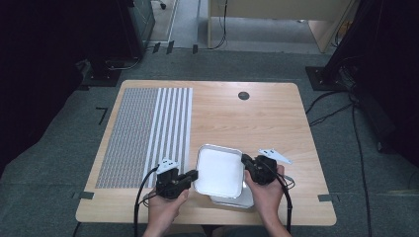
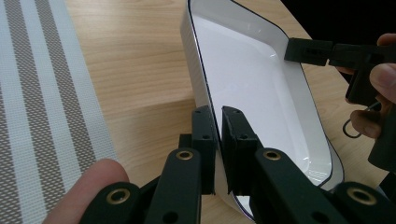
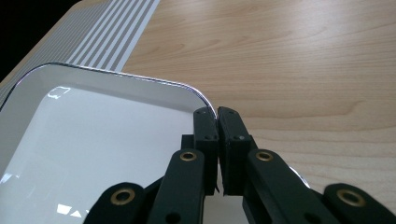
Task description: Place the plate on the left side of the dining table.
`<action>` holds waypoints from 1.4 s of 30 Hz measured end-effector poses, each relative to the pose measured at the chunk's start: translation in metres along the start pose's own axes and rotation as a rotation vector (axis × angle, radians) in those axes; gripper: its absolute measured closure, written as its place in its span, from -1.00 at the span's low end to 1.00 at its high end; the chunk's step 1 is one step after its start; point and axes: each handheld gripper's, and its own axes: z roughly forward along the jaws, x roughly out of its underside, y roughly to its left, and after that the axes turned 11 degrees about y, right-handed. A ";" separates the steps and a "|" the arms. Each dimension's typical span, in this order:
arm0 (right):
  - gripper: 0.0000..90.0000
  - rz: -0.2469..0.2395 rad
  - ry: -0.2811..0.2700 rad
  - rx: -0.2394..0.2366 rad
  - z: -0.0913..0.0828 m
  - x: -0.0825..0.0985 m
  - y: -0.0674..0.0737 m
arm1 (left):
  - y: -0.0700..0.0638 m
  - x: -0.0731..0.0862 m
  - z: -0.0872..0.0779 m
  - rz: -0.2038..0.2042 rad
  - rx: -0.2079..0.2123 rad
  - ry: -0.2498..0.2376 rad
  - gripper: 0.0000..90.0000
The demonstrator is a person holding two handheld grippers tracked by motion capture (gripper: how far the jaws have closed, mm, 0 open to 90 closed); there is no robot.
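A white rectangular tray with a thin dark rim is near the table's front edge, between my two grippers. My left gripper is shut on the tray's left rim; in the left gripper view its jaws pinch the tray wall. My right gripper is shut on the right rim near the far corner. The right gripper view has its jaws closed over the rim beside the tray. Nothing lies in the tray. My right gripper also appears across the tray in the left gripper view.
A grey and white striped placemat covers the left part of the wooden table. A second white edge shows under the tray's near side. A black round grommet sits at the far middle.
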 end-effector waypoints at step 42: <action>0.96 -0.081 0.043 -0.065 0.064 -0.082 0.124 | 0.112 -0.045 -0.074 -0.093 -0.103 -0.038 0.95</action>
